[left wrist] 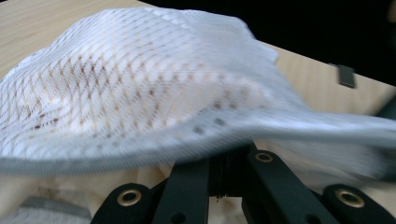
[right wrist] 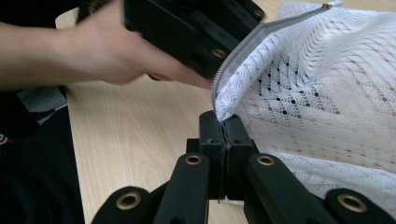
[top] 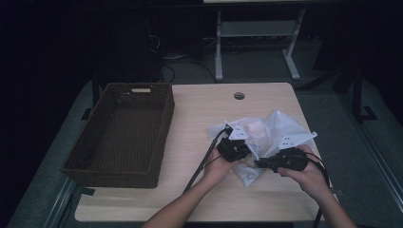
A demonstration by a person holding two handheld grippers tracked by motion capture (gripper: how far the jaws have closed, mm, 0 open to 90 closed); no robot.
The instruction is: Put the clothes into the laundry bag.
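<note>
A white mesh laundry bag lies crumpled at the table's right of centre, with pale peach cloth showing through it. My left gripper is at the bag's near left edge. In the left gripper view its jaws are together under the bag's grey hem, shut on it. My right gripper points left at the bag's front edge. In the right gripper view its jaws are pinched on the bag at the end of the grey zipper seam, below the left hand.
A dark woven basket stands empty at the left of the wooden table. A cable hole is near the table's far edge. Desk legs and cables stand on the dark floor beyond.
</note>
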